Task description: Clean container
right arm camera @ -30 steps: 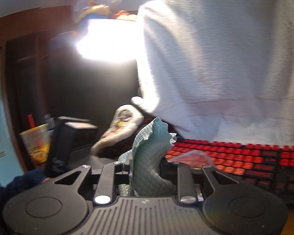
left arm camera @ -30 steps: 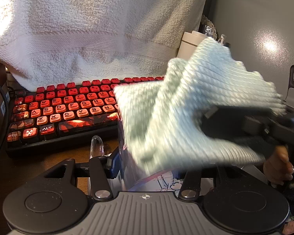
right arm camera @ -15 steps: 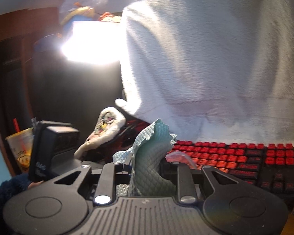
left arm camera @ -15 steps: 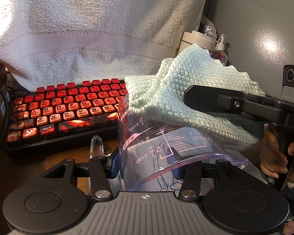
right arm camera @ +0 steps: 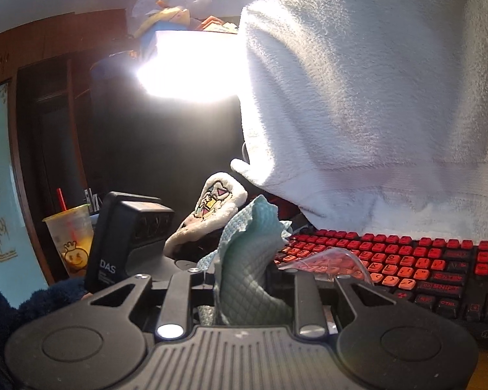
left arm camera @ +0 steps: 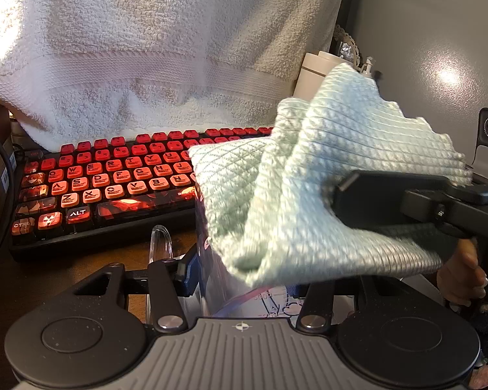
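The left gripper (left arm camera: 244, 269) clamps the clear measuring cup (left arm camera: 218, 279), low in the frame's centre. The right gripper (left arm camera: 348, 208), clenched on the pale green cloth (left arm camera: 296, 195), should press firmly down inside while the cup is kept steady.

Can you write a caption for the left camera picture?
Right tongs wipe a green cloth over the clear cup.

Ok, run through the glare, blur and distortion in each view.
Left wrist view: the cloth is motion-blurred at its lower edge, a glare spot sits on the grey wall, and fisheye bends the keyboard. Right wrist view: a blown-out bright patch leaves the surroundings dark.
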Demonstrator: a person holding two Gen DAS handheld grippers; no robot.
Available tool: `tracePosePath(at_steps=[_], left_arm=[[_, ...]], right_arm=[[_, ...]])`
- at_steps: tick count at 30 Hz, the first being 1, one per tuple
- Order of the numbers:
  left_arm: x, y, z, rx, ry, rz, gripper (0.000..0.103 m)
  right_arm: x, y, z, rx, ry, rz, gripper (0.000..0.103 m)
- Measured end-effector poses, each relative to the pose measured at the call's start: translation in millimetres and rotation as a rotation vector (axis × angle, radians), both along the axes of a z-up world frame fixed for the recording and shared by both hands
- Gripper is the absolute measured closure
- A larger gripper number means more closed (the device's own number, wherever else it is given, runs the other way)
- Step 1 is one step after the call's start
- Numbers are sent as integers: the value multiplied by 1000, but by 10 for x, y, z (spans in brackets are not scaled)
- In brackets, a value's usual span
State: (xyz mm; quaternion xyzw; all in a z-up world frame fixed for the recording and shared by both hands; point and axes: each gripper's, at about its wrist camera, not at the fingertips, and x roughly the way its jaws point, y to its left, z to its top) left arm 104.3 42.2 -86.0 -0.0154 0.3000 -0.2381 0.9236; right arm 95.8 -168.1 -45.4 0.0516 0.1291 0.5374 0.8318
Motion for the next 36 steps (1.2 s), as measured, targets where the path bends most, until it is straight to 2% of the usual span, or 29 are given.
tracePosePath(at_steps=[4, 9, 13, 22, 36], left_arm=[[1, 2, -1, -1, 0, -1, 55], [-1, 1, -1, -1, 0, -1, 55], [-19, -25, 3, 1, -1, 1, 55], [-11, -7, 4, -1, 0, -1, 56], [-13, 2, 3, 0, 0, -1, 55]], right_arm=[[13, 3, 4, -16, -16, -67, 80], [101, -56, -10, -6, 20, -131, 80], [93, -58, -11, -7, 17, -123, 80], [0, 5, 6, 0, 2, 4, 80], [129, -82, -10, 0, 31, -130, 80]])
